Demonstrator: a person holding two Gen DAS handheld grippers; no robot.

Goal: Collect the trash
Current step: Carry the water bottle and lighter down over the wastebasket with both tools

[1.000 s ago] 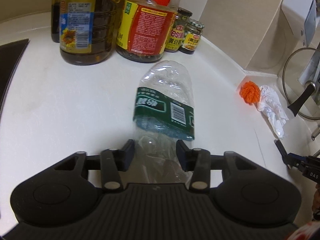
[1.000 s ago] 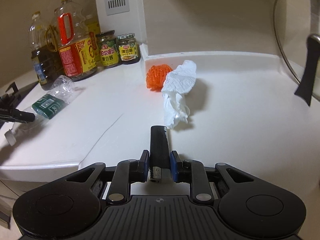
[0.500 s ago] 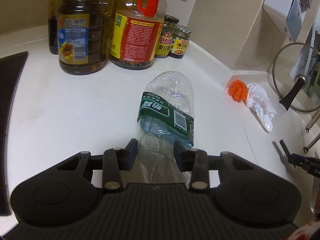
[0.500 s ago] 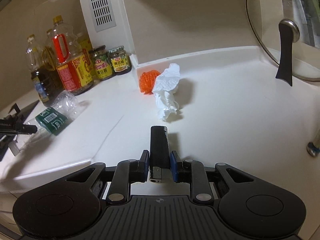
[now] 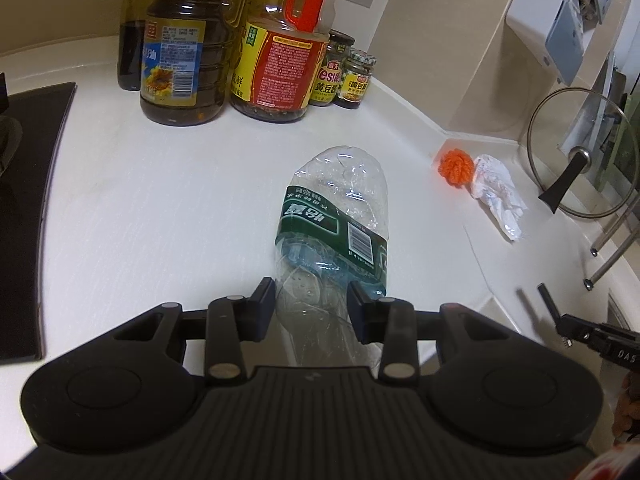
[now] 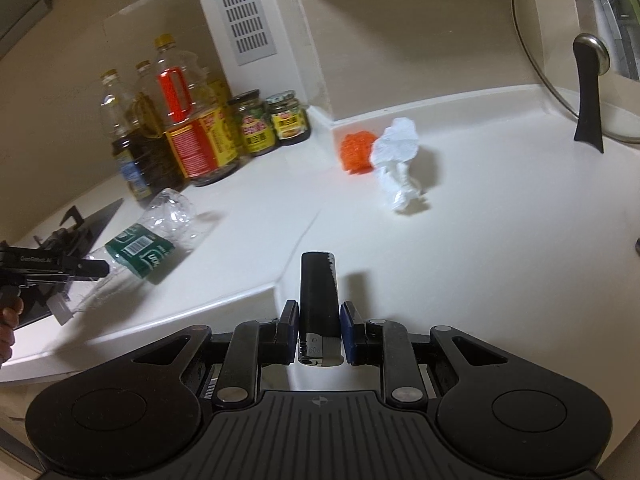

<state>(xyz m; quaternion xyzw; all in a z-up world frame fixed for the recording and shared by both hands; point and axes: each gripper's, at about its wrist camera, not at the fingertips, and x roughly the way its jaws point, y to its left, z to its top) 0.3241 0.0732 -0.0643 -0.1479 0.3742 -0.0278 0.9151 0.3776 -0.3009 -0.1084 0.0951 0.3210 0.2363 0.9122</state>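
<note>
My left claw (image 5: 311, 303) pinches the neck end of a crumpled clear plastic bottle (image 5: 334, 226) with a green label. The bottle's far end points out over the white tabletop (image 5: 160, 200), and from my right wrist view it looks lifted clear of the surface near the tabletop's edge. My right claw (image 6: 319, 320) is pressed onto a black lighter (image 6: 319, 292), which sticks forward between the pads.

So two pieces of trash are in hand, I judge, though neither is in a bin yet, and no bin shows in either view. Left to gather on the tabletop are the crumpled white tissue (image 6: 398, 164) and the orange ball (image 6: 356, 151) touching it, both near the back wall and well apart from my claws. The oil bottles (image 5: 224, 52) and sauce jars (image 5: 344, 72) look like kitchen stock, not trash.
</note>
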